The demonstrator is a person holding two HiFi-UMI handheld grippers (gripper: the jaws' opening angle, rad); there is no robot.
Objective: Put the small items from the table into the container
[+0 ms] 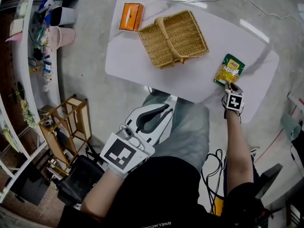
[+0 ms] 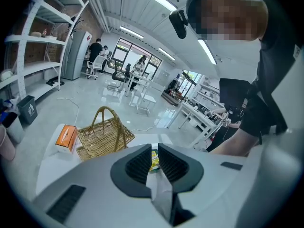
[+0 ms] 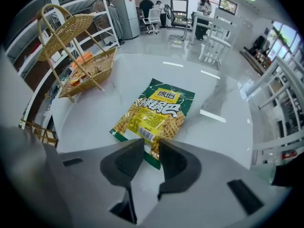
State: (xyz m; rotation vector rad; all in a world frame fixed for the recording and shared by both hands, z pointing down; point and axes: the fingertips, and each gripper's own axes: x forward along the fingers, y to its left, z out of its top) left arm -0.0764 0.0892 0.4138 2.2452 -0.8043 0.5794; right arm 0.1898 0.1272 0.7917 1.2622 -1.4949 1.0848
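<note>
- The right gripper (image 3: 151,145) points steeply down at the near right part of the table. Its jaws stand a narrow gap apart and pinch the near edge of the snack packet (image 3: 154,110), with both pads seemingly against it.
- The left gripper (image 2: 155,150) hangs low on the near left, off the table and over the person's lap. Its jaws are slightly apart with nothing between them.
- The white table (image 1: 142,61) carries only three things, spread well apart.
- The wicker basket (image 1: 173,38), with its handle, sits at the far middle of the table and looks empty. I take it to be the container.
- An orange box (image 1: 131,16) lies just left of the basket, at the far left corner.
- The snack packet lies flat near the table's right edge, well apart from the basket.
- The step in hand looks like the pick-up of the packet, with nothing yet in the basket.
- The next move calls for a firm hold on that thin edge. Then comes a lift clear of the table and a carry far and left over the basket rim, past the handle, before letting go.
</note>
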